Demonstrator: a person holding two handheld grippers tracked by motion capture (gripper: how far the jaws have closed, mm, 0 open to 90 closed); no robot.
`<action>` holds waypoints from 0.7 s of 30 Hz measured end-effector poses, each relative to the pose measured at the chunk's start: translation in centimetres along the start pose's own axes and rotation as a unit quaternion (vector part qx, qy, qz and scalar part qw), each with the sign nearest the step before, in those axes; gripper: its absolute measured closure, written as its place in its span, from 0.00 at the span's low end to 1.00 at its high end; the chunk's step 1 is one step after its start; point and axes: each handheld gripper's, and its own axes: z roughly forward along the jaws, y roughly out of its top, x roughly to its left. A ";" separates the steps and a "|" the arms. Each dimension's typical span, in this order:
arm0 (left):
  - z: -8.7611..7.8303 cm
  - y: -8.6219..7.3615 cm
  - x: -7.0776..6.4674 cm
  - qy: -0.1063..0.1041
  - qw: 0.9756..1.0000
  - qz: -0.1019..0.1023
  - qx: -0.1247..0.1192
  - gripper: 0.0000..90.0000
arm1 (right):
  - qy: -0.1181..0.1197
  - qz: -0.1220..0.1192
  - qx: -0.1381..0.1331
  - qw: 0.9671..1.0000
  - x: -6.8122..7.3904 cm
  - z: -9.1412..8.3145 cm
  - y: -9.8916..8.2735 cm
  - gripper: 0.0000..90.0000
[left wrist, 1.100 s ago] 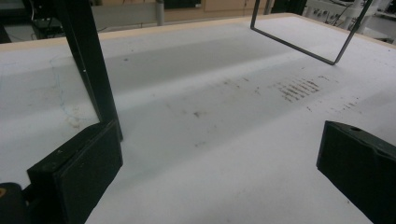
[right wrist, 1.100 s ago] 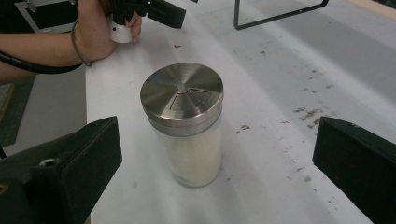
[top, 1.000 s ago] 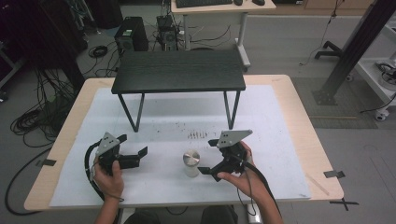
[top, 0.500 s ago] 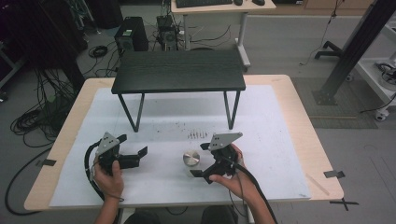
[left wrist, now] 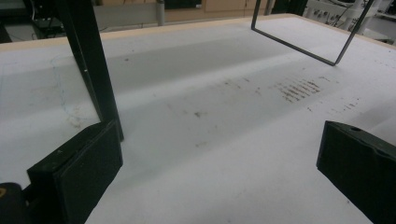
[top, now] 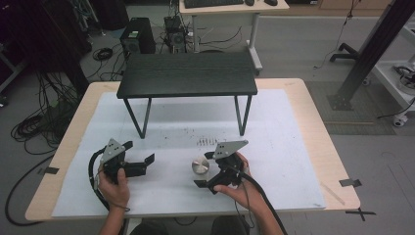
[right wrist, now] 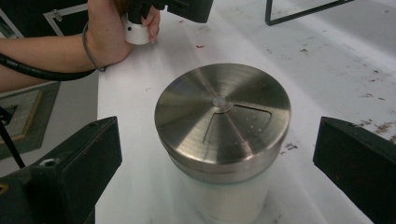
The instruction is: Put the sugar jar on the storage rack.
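The step in hand looks like the approach to a grasp: the right gripper (top: 205, 170) is lined up on the small white jar with a brushed-steel lid (top: 199, 166), which stands upright on the white-covered tabletop (top: 293, 147), near the front edge and in front of the low black metal-legged stand (top: 188, 74). In the right gripper view the jar (right wrist: 223, 135) sits squarely between the two black fingers (right wrist: 70, 172), which are spread wide on either side of it and are not touching it; the lid has a small wedge-shaped flap pressed into its top. The left gripper (top: 143, 153) rests well apart to the left, held low over the tabletop, and in its own view its fingers (left wrist: 77, 170) are likewise spread with nothing but bare white surface between them. The next move, as I judge it, calls for easing the right gripper forward a touch so the fingers bracket the jar's body below the lid, then closing evenly so the jar does not tip or slide.
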 end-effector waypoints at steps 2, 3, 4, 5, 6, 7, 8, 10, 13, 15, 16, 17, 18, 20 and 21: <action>0.0 0.0 0.0 0.001 1.000 0.000 0.000 0.01 | 0.001 0.001 -0.001 1.000 0.0 0.1 0.0 0.01; 0.0 0.0 0.0 0.001 1.000 0.000 0.000 0.01 | 0.001 0.001 0.001 1.000 0.0 0.3 0.1 0.01; 0.0 0.0 0.0 0.000 1.000 -0.001 0.000 0.01 | 0.001 0.001 0.001 1.000 0.0 0.3 0.1 0.01; 0.0 0.0 0.0 0.000 1.000 -0.001 0.000 0.01 | 0.001 0.001 0.001 1.000 0.0 0.3 0.1 0.01; 0.0 0.0 0.0 0.001 1.000 -0.001 0.001 0.01 | 0.001 0.000 0.001 1.000 0.1 0.4 0.1 0.01; 0.0 0.0 0.0 0.000 1.000 -0.001 0.001 0.01 | 0.002 0.001 0.001 1.000 0.1 0.4 0.0 0.01; 0.0 0.0 0.0 0.000 1.000 -0.001 0.001 0.01 | 0.001 0.001 0.001 1.000 0.1 0.4 0.0 0.01; 0.0 0.0 0.0 -0.001 1.000 0.000 0.001 0.01 | 0.003 0.001 0.001 1.000 0.1 0.4 0.0 0.01; 0.0 0.0 0.0 0.000 1.000 0.000 0.002 0.01 | 0.002 0.001 0.001 1.000 0.1 0.4 0.0 0.01; 0.0 0.0 0.0 0.000 1.000 -0.001 0.002 0.01 | 0.002 0.001 0.000 1.000 0.1 0.4 0.1 0.01; 0.1 0.0 0.0 -0.001 1.000 -0.001 0.003 0.01 | 0.002 0.001 0.000 1.000 0.1 0.4 0.1 0.01; 0.1 0.0 0.0 0.000 1.000 -0.001 0.002 0.01 | 0.002 0.000 0.000 1.000 0.1 0.4 0.1 0.01; 0.1 0.0 0.0 0.000 1.000 -0.001 0.002 0.01 | 0.001 0.000 0.000 1.000 0.1 0.4 0.1 0.01; 0.0 0.0 0.0 0.000 1.000 0.000 0.002 0.01 | 0.002 -0.001 0.000 1.000 0.1 0.3 0.2 0.01; 0.0 0.0 0.0 0.000 1.000 -0.001 0.002 0.01 | 0.002 -0.001 0.000 1.000 0.1 0.3 0.2 0.01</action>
